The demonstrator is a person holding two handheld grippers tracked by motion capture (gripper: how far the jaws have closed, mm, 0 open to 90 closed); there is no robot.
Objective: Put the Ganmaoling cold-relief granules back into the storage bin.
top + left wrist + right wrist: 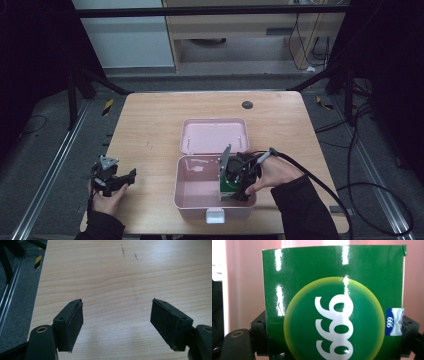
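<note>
Green and glossy, one small carton (334,302) with white numerals in a yellow-edged circle is sitting directly between the right gripper's fingers (409,327), which are clamping it by its two narrow sides. Its long axis is running away from the fingers, toward the pink wall beyond it. From the high view, the right gripper (239,186) is holding this carton upright inside the right half of one open pink box (192,192), with the box floor lying just below the carton. Judging from that, the coming move is a short lowering straight down, and the carton's bottom edge meeting the floor squarely is what matters.

One hinged lid (214,135) is lying flat behind the box, and one white latch (216,215) is showing on its front wall.

Well apart to the left, the left gripper (116,179) is resting over the bare wooden surface (120,277), its fingers (72,325) standing wide apart with nothing between them. The right hand is clearly the nearer one.
</note>
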